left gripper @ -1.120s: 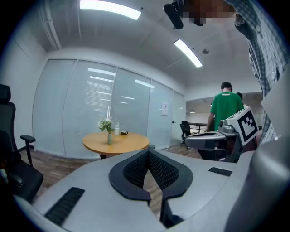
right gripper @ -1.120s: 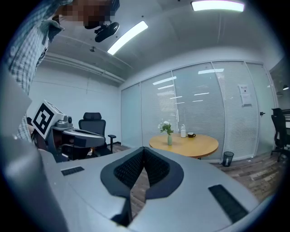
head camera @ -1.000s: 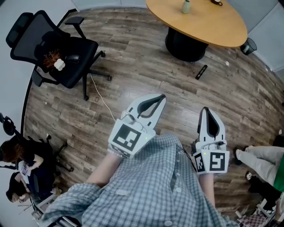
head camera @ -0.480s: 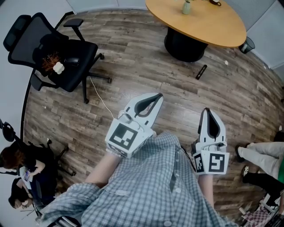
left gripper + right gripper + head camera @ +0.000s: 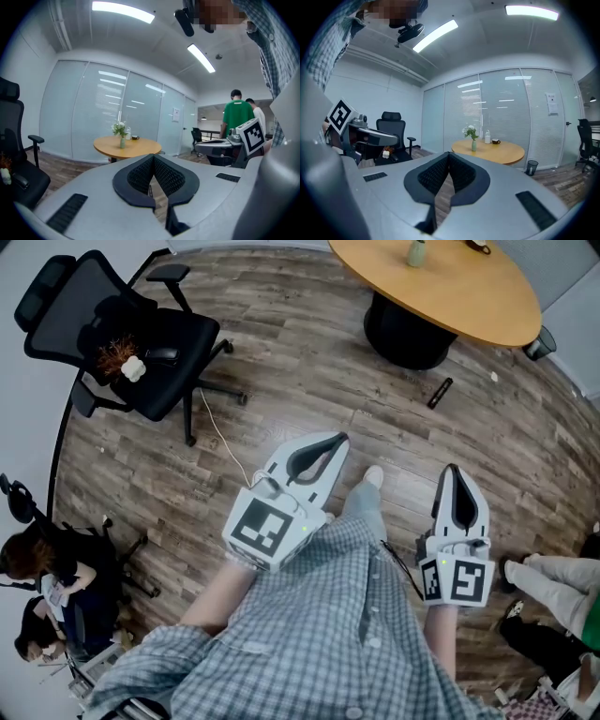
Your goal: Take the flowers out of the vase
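Grippers: both clenched and empty. The left gripper (image 5: 339, 440) shows its two ribbed pads meeting at the tips in its own view, with nothing between them. The right gripper (image 5: 455, 469) shows the same. Both are held close to the person's checked shirt (image 5: 328, 634) above the wood floor (image 5: 281, 390). In the head view the right one points to 12 o'clock and the left one leans toward 1 o'clock.

Task items: the flowers (image 5: 470, 131), white blooms with green leaves, stand upright in a small pale green vase (image 5: 474, 145). The vase rests on a round wooden table (image 5: 469, 296), which lies at 1 o'clock from the grippers in the head view, well apart from both. In the right gripper view the vase sits toward the 9 o'clock side of the tabletop. A white bottle (image 5: 487, 137) and a dark mug (image 5: 495, 141) stand near it toward 3 o'clock.

Surroundings: a black office chair (image 5: 122, 334) at 10 o'clock in the head view carries a small white object (image 5: 133, 368) and a reddish-brown tuft (image 5: 111, 357) on its seat. A white cable (image 5: 220, 446) runs across the floor from the chair's base toward the left gripper. A short black object (image 5: 440, 393) lies on the floor near the table's pedestal. A dark bin (image 5: 541, 343) stands at the table's 4 o'clock side. The person's shoe (image 5: 373, 476) shows between the two grippers. Other people (image 5: 37, 587) occupy the 8 o'clock corner.
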`<state>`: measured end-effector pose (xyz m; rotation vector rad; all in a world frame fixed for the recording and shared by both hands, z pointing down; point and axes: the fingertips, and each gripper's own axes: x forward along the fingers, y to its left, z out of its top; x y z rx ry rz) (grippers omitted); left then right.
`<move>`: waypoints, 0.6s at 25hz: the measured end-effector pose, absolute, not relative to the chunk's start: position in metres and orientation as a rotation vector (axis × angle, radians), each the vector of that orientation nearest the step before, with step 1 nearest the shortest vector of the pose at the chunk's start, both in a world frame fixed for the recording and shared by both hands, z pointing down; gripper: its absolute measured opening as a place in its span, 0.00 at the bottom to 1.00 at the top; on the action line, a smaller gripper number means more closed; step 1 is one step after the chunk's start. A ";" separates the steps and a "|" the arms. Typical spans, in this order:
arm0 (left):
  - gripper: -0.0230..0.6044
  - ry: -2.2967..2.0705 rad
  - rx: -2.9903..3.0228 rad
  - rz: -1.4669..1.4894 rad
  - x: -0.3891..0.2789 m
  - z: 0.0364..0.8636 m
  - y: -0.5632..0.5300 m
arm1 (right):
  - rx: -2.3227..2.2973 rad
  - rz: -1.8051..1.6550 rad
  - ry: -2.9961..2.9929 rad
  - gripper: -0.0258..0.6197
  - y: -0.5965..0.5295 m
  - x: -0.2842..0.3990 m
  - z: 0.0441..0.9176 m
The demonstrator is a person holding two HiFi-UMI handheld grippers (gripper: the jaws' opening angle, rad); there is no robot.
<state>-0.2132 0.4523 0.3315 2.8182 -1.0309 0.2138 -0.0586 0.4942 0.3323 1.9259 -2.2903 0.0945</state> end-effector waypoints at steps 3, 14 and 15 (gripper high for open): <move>0.05 -1.070 2.797 0.229 -0.213 0.334 0.437 | 1.896 0.083 -2.315 0.05 0.473 -0.054 0.332; 0.05 -1.144 2.744 0.184 -0.162 0.327 0.351 | 1.770 0.043 -2.407 0.05 0.372 -0.022 0.323; 0.05 -1.149 2.748 0.179 -0.155 0.325 0.343 | 1.763 0.041 -2.411 0.05 0.364 -0.016 0.323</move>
